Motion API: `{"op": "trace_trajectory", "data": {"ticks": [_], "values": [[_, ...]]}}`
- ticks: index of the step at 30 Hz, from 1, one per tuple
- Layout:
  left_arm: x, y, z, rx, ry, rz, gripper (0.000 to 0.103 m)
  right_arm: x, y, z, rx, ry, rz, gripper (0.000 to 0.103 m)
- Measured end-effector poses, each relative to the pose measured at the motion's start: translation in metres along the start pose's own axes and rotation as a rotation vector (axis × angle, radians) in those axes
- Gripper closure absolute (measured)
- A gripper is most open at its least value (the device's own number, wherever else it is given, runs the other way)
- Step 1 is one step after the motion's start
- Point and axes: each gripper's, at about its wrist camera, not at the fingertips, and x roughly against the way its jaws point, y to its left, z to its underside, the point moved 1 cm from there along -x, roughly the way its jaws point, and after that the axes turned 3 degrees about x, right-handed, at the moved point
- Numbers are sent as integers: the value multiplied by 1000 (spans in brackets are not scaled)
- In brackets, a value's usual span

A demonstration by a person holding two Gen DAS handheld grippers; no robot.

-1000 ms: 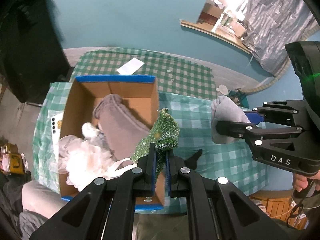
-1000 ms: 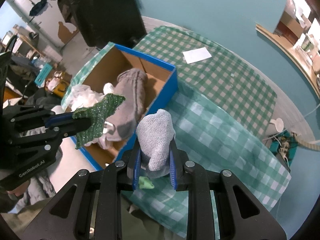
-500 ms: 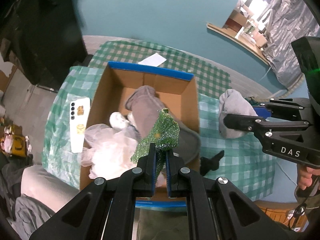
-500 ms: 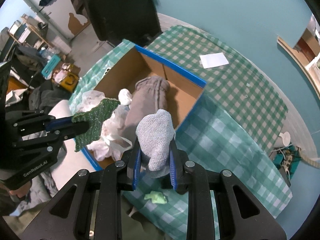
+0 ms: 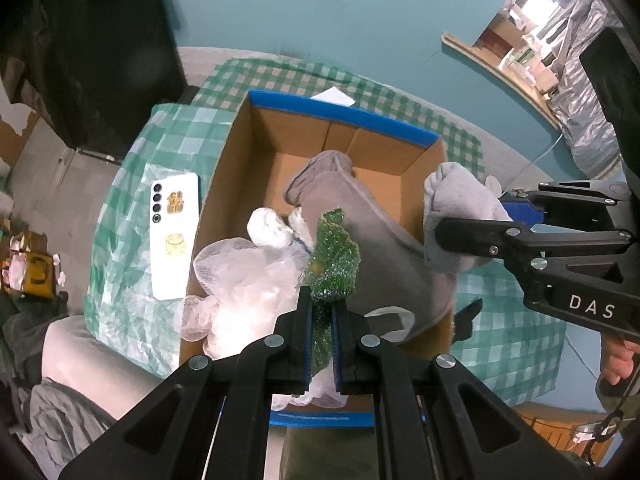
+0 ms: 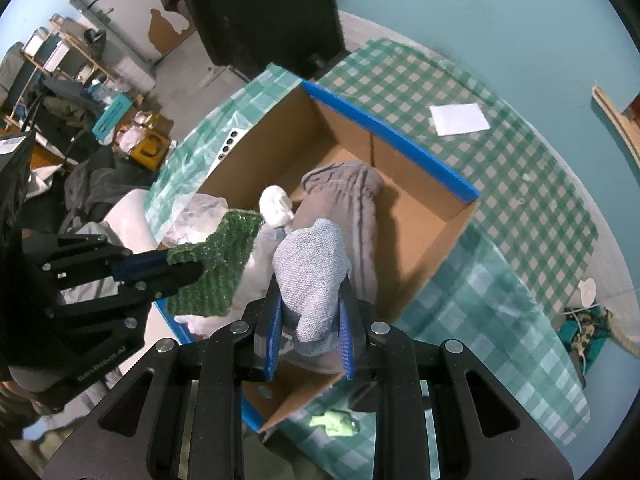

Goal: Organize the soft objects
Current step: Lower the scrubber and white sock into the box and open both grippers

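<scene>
The left gripper (image 5: 321, 320) is clamped on one green scrub pad (image 5: 334, 258), which stands on edge between the pads with its long axis running away from the fingers, above the near half of the cardboard box (image 5: 308, 136). The right gripper (image 6: 309, 312) is clamped on one pale grey knitted cloth (image 6: 314, 268), bunched into a lump whose rounded end points away from the fingers, above the box's near right part. Two grippers are in view, each holding one soft item. Inside the single open box, edged in blue tape, lie one long grey-brown garment (image 5: 372, 248) running from the far wall towards the near right corner, one crumpled translucent plastic bag (image 5: 244, 284) in the near left part, and one small white wad (image 5: 269, 226) between them. The far left floor of the box is bare cardboard. The box sits on a green checked tablecloth (image 6: 500, 312). Just beside its left wall lies one white phone (image 5: 173, 236), long axis parallel to that wall. One white paper (image 6: 460, 119) lies beyond the far rim, and one small pale green scrap (image 6: 336, 422) lies near the near corner. Cloth to the right of the box is largely open.
</scene>
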Motion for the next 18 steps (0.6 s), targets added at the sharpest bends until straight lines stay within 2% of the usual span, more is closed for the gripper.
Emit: {"op": "trace_trajectory", "data": {"ticks": [8,11,14,18], "values": [[-16,10,1,29,41,-14,95,-21,1,-4,-14,45,-12,78],[-22,12,3,37,62,-20,90,-26,1,-3,-18,63,-12,73],[-24,14,6,51,72,-17,76,-27,0,-1,-22,69,-7,71],[-25,12,10,47,71,-24,73,-25,0,2,-25,69,-1,64]]}}
